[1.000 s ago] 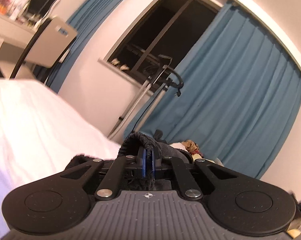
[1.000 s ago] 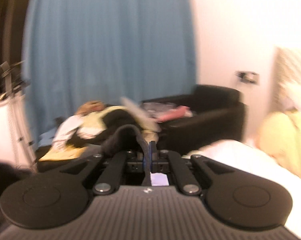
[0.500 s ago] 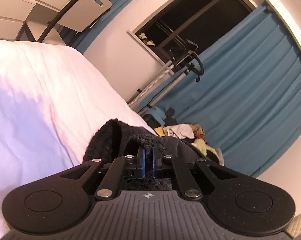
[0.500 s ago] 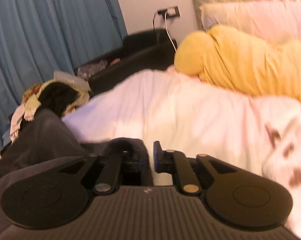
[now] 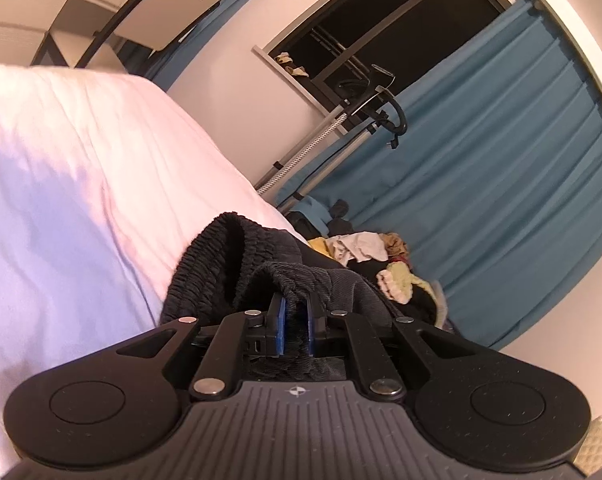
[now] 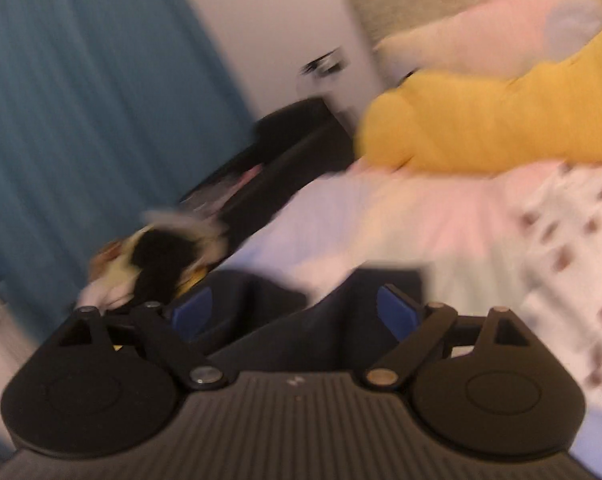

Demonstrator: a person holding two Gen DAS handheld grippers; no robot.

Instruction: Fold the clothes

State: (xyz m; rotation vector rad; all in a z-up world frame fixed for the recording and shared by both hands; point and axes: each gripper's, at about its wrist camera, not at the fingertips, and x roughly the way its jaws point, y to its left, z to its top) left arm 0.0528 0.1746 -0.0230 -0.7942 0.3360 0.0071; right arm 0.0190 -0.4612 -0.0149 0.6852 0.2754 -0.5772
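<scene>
A dark grey garment with a ribbed elastic waistband (image 5: 217, 264) lies at the edge of the white bed (image 5: 69, 184). My left gripper (image 5: 293, 322) has its blue pads slightly parted, with a fold of the waistband still between them. In the blurred right wrist view, my right gripper (image 6: 293, 312) is wide open; the dark garment (image 6: 301, 340) lies between and below its fingers, not gripped.
A pile of mixed clothes (image 5: 381, 256) lies on the floor by the blue curtain (image 5: 501, 184). A metal stand (image 5: 341, 128) leans under the window. A yellow pillow (image 6: 481, 128), a spotted cloth (image 6: 573, 248) and a black armchair (image 6: 285, 152) are on the right.
My right gripper has opened wide and let go of the garment. My left gripper's pads have parted a little on the waistband. Both have come down toward the bed.
</scene>
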